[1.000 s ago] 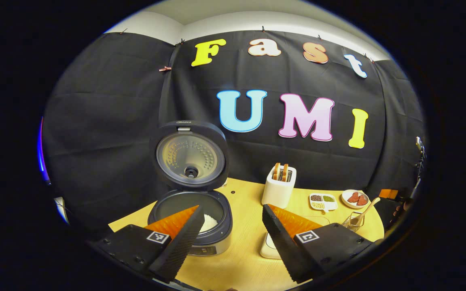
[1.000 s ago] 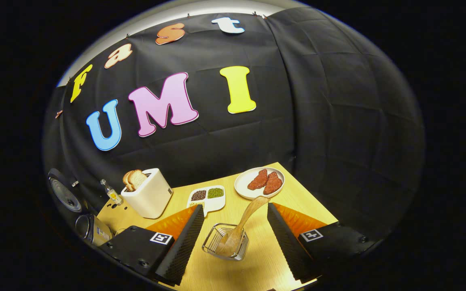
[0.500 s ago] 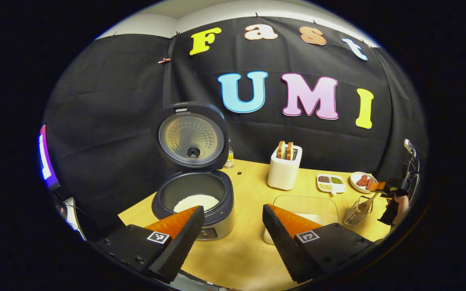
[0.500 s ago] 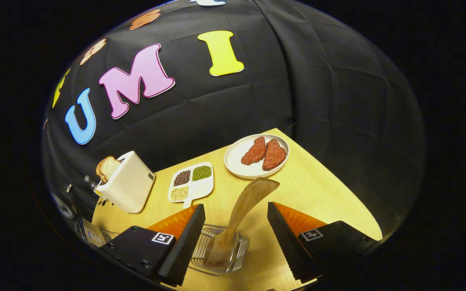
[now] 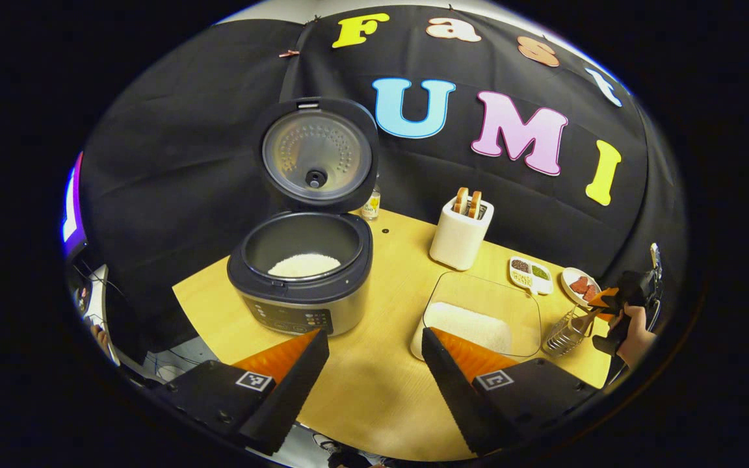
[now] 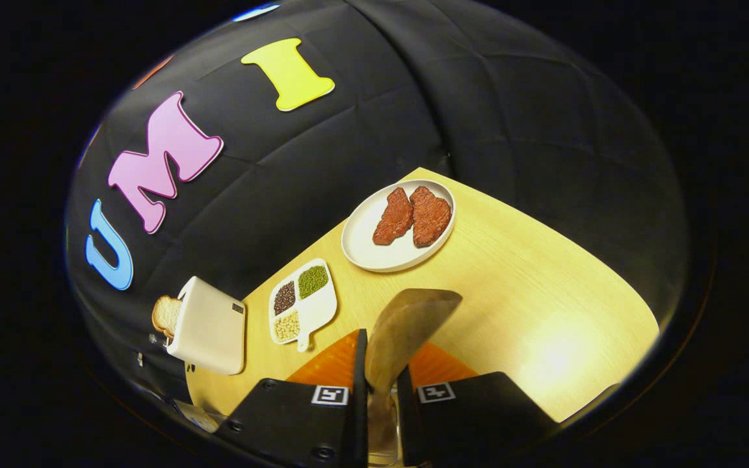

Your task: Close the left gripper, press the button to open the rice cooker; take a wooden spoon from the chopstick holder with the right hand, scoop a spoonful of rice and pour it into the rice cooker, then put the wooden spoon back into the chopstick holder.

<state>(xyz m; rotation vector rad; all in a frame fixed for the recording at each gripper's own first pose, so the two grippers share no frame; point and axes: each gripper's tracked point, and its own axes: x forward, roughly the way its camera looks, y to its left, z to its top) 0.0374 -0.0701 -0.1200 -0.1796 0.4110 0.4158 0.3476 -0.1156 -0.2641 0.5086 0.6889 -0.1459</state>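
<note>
Right gripper point(image 6: 380, 383) clamped on the wooden spoon point(image 6: 407, 331) handle — spoon standing in the chopstick holder point(image 5: 566, 333) near the table's right edge, ready for lifting. Left gripper point(image 5: 368, 377) apart, idle; rice cooker point(image 5: 303, 273) lid up.

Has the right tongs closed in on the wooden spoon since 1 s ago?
Yes. The right tongs moved down toward the table, and their jaws went from wide open either side of the wooden spoon to shut on its handle.
</note>
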